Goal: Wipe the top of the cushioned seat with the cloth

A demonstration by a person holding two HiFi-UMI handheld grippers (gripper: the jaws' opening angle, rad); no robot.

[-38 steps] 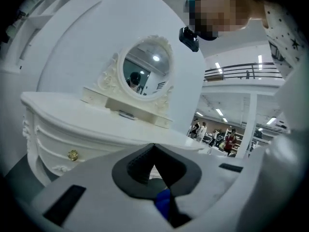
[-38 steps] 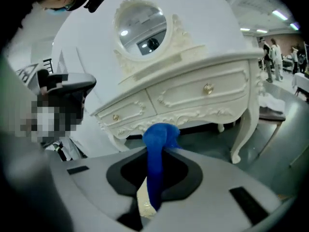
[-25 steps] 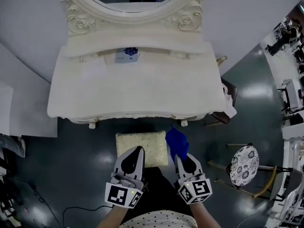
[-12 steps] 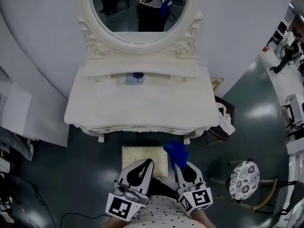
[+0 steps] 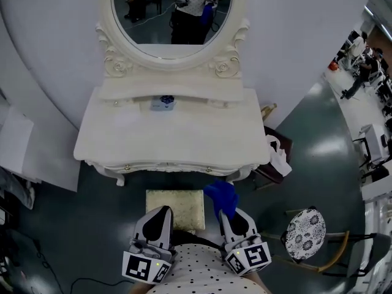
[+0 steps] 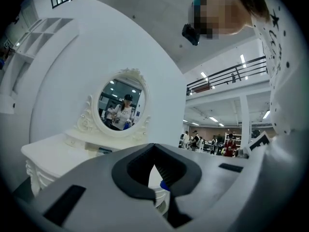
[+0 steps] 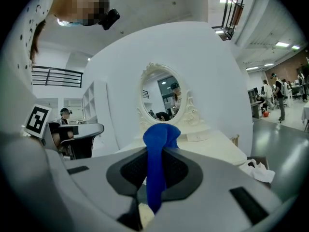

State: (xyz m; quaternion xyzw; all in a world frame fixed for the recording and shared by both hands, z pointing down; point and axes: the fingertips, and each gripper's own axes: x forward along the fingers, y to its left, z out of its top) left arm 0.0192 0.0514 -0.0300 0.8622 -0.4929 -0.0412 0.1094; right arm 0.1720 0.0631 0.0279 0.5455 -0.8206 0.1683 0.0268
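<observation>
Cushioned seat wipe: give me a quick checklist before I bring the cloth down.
1. Cloth clamped in right claw: ok.
2. Left claw shut with nothing in it: ok.
3. Cushioned seat top free of objects: ok.
4. Cloth above the seat: not ok, it sits off the seat's right edge.
5. Right claw aimed down at the seat: not ok, it points towards the mirror.

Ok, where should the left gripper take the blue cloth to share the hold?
Probably the bunched end of the blue cloth that sticks out past the right gripper, approached from the left: it stands free there, while the rest is pinched in its jaws.
</observation>
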